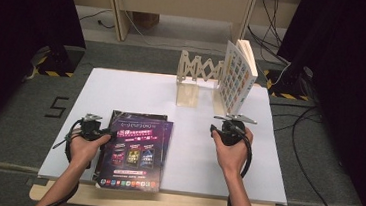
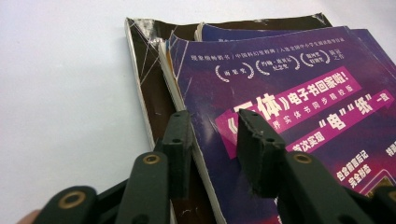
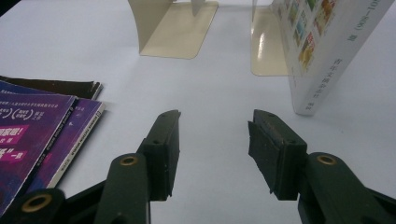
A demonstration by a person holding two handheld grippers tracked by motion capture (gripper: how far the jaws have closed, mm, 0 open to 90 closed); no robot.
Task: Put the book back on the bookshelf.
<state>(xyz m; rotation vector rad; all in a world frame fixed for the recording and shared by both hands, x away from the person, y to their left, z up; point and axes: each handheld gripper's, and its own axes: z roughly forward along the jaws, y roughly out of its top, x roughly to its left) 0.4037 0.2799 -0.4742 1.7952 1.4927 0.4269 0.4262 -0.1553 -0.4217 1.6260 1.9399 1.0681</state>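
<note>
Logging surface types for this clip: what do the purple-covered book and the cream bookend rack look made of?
Purple-covered book: glossy coated paper, judging by its sheen and the worn, creased white edges.
Bookend rack: its feet look like thin bent sheet metal with smooth cream paint that catches glare; the zigzag lattice could be metal or wood.

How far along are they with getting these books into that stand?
One white book already leans upright in the expandable bookend rack. The left gripper straddles the edge of the top purple book on the flat stack, not yet clamped. The right gripper is open above bare table. The stacked books remain.
</note>
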